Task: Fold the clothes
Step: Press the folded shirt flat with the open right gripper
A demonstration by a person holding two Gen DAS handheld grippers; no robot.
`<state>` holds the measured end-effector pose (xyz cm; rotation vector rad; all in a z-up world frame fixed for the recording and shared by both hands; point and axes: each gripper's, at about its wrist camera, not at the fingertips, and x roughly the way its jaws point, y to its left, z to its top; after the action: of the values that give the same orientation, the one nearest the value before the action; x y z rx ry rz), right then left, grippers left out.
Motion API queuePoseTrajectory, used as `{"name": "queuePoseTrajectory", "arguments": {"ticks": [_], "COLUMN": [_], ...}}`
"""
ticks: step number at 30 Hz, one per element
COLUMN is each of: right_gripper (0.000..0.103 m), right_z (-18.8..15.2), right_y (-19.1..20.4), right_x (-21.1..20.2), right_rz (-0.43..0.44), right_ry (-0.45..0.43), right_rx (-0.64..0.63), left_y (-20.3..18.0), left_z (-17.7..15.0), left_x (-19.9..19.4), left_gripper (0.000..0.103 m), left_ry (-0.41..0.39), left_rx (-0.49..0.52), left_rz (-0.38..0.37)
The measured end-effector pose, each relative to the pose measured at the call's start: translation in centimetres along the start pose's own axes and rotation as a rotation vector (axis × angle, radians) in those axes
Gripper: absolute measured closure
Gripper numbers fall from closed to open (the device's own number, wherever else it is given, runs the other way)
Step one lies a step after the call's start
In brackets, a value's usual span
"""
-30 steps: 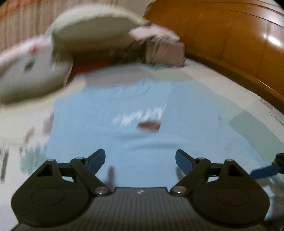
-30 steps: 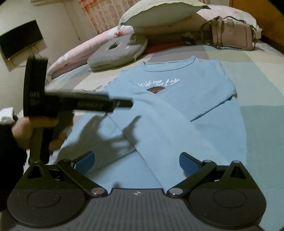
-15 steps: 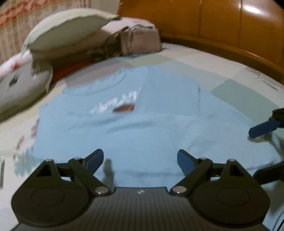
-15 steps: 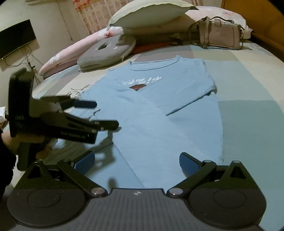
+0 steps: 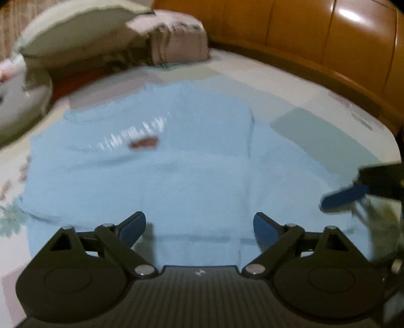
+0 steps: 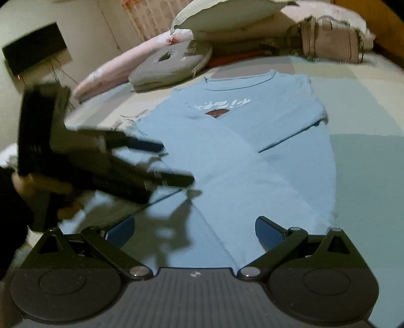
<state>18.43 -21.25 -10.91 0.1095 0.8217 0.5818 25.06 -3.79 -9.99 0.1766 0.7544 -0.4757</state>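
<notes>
— Since half a second ago my left gripper (image 6: 176, 164) has slid in over the near left part of the shirt (image 6: 252, 141); before, it hung further left, off the cloth. How does it look from your side?

— Blurred, but its two fingers stand apart with nothing between them. A hand (image 6: 43, 186) in a dark sleeve holds its handle at the left edge.

— From its own camera I see the same: left gripper (image 5: 199, 225) spread wide, empty, above the near hem of the shirt (image 5: 161, 176). Where does the shirt lie?

— Flat on the bed (image 6: 366, 164), collar toward the far end, white print and a dark red patch on the chest. One sleeve is folded across the front on a slant.

— And my right gripper (image 6: 194, 230)?

— Fingers wide apart too, holding nothing, over the near edge of the cloth. In the left camera one of its blue pads (image 5: 343, 198) pokes in from the right.

— Past the collar?

— Pillows (image 6: 222, 15), a grey cushion (image 6: 171, 65) and a beige handbag (image 6: 330, 41); the wooden headboard (image 5: 328, 40) runs along the far right.
</notes>
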Motion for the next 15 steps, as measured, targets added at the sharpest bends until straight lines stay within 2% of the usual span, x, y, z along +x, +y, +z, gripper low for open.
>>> {"name": "queuePoseTrajectory", "arguments": {"ticks": [2, 5, 7, 10, 12, 15], "right_gripper": [0.0, 0.0, 0.0, 0.0, 0.0, 0.0], "right_z": [-0.1, -0.3, -0.6, -1.2, -1.3, -1.5], "right_y": [0.0, -0.3, 0.0, 1.1, 1.9, 3.0], "right_x": [-0.4, -0.7, -0.5, -0.3, -0.4, -0.6], "right_rz": [-0.021, -0.045, -0.074, -0.087, -0.096, -0.109], "right_ry": [-0.012, -0.018, -0.003, 0.002, -0.032, -0.084], "right_rx": [-0.01, -0.002, -0.019, -0.075, -0.107, -0.155], "left_y": [0.0, -0.6, -1.8, -2.1, -1.6, -1.3], "left_z": [0.3, -0.1, -0.8, -0.7, -0.3, 0.2], "left_x": [0.7, 2.5, 3.1, 1.6, -0.4, -3.6], "left_gripper": [0.011, 0.011, 0.009, 0.009, 0.009, 0.006], "left_ry": [-0.049, -0.075, -0.049, 0.018, -0.007, -0.09], "left_rx": [-0.022, -0.064, -0.012, 0.004, -0.001, -0.008], "left_rz": [0.028, 0.054, 0.068, 0.032, 0.017, 0.072]}}
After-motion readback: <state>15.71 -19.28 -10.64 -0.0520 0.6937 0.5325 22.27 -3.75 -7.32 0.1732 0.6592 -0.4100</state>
